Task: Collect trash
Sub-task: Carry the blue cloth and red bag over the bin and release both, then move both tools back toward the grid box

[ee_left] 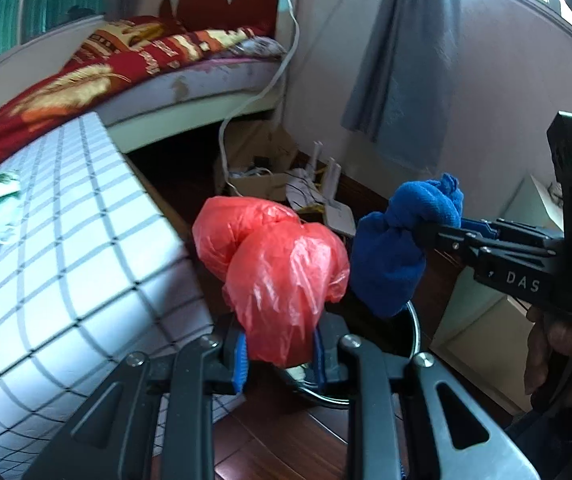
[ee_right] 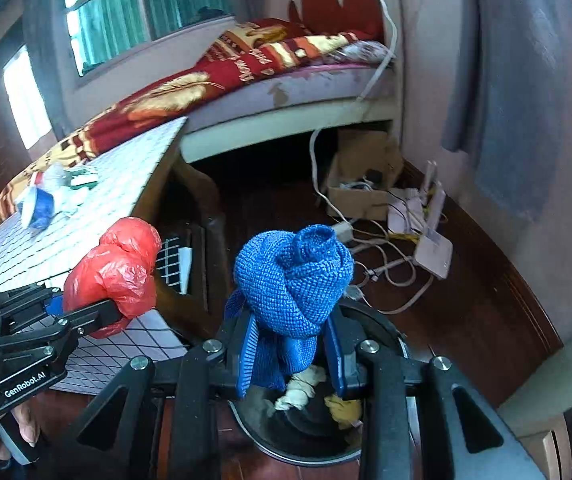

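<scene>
My left gripper [ee_left: 279, 356] is shut on a crumpled red plastic bag [ee_left: 281, 276], which bulges up above its blue pads. My right gripper [ee_right: 292, 354] is shut on a knotted blue knit cloth [ee_right: 294, 280]. Each gripper shows in the other's view: the right gripper [ee_left: 430, 236] holds the blue cloth [ee_left: 398, 248] at the right, and the left gripper [ee_right: 103, 314] holds the red bag [ee_right: 117, 276] at the left. Below both sits a round black bin [ee_right: 396, 334] with crumpled white paper [ee_right: 302, 388] and a yellow scrap [ee_right: 344, 406] inside. Only the bin's rim [ee_left: 416, 332] shows in the left wrist view.
A table with a checked cloth [ee_right: 125, 176] stands to the left, with several wrappers and a small cup [ee_right: 43, 200] on it. Behind it is a bed [ee_right: 245, 76]. A cardboard box [ee_right: 362, 188], a router [ee_right: 434, 252] and cables lie on the wooden floor by the wall.
</scene>
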### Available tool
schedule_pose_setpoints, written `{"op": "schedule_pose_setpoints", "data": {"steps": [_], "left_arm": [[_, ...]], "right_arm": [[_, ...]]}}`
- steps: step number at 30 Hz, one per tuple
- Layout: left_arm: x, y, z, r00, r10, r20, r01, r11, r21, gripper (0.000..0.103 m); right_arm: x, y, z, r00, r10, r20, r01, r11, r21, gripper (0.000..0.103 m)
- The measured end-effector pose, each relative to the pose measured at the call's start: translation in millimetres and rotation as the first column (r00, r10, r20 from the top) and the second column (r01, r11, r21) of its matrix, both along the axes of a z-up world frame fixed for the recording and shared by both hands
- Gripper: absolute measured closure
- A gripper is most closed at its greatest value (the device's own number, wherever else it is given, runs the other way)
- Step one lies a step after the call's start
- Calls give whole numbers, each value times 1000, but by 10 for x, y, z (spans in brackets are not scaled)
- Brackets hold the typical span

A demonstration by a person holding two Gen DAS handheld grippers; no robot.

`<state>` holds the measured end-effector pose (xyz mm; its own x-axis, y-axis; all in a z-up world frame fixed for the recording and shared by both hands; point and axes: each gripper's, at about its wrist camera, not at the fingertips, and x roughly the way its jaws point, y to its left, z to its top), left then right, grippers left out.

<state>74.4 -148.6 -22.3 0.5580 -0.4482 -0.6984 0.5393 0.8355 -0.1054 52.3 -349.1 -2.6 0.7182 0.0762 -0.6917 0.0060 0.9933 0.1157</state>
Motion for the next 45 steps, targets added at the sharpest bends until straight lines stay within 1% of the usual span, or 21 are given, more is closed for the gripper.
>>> {"op": "schedule_pose_setpoints", "data": {"steps": [5, 13, 18, 20, 24, 25, 26, 27, 28, 29, 30, 32, 33, 34, 35, 38, 45], "left_arm": [[-19, -200, -153, 999, -38, -35, 38, 999, 8, 77], [39, -437, -438, 990, -95, -100, 97, 995, 22, 77], [121, -543, -653, 982, -112, -151, 119, 992, 39, 77], [151, -575, -725, 978, -118, -171, 127, 991, 42, 77], [218, -638, -878, 969, -124, -214, 137, 990, 44, 76], [235, -653, -911, 967, -124, -221, 138, 989, 46, 75], [258, -662, -947, 968, -117, -223, 132, 990, 55, 66], [284, -682, -995, 970, -98, -224, 118, 990, 79, 40], [303, -681, -1027, 973, -77, -216, 101, 990, 101, 27], [290, -655, -1035, 979, -58, -196, 81, 990, 113, 13], [278, -632, -1035, 984, -43, -175, 65, 991, 121, 7], [274, -593, -1058, 986, -14, -164, 39, 988, 149, 4], [283, -571, -1075, 986, -2, -166, 28, 988, 154, 4], [293, -546, -1088, 986, 10, -167, 17, 987, 157, 3], [307, -527, -1098, 986, 18, -166, 9, 987, 162, 1], [296, -496, -1095, 988, 34, -153, -7, 984, 177, 0], [303, -471, -1008, 991, 36, -129, -13, 985, 172, 0]], "right_arm": [[-69, -203, -177, 999, -27, -42, 27, 1000, 3, 71], [-114, -412, -547, 990, -45, -130, 46, 999, 8, 71], [-76, -467, -749, 986, -39, -164, 42, 999, 12, 71], [-60, -488, -849, 981, -37, -192, 40, 999, 12, 70], [2, -490, -1034, 976, -3, -218, 9, 1000, 24, 70], [26, -486, -1091, 973, 10, -231, -3, 1000, 30, 68], [58, -475, -1157, 968, 23, -250, -17, 999, 28, 65], [92, -461, -1231, 962, 24, -271, -24, 1000, 4, 48], [114, -460, -1294, 956, 0, -294, -10, 999, -34, 27], [121, -482, -1355, 950, -36, -310, 14, 997, -72, 22], [118, -519, -1394, 947, -60, -316, 35, 996, -83, 21], [109, -611, -1436, 940, -104, -326, 81, 993, -81, 14], [105, -648, -1440, 936, -122, -329, 98, 991, -87, 2], [99, -672, -1435, 937, -131, -325, 107, 990, -92, 0], [89, -695, -1418, 939, -139, -314, 115, 989, -94, 0], [72, -718, -1368, 943, -162, -292, 133, 984, -117, 0], [93, -662, -1300, 946, -145, -290, 112, 985, -129, 0]]}}
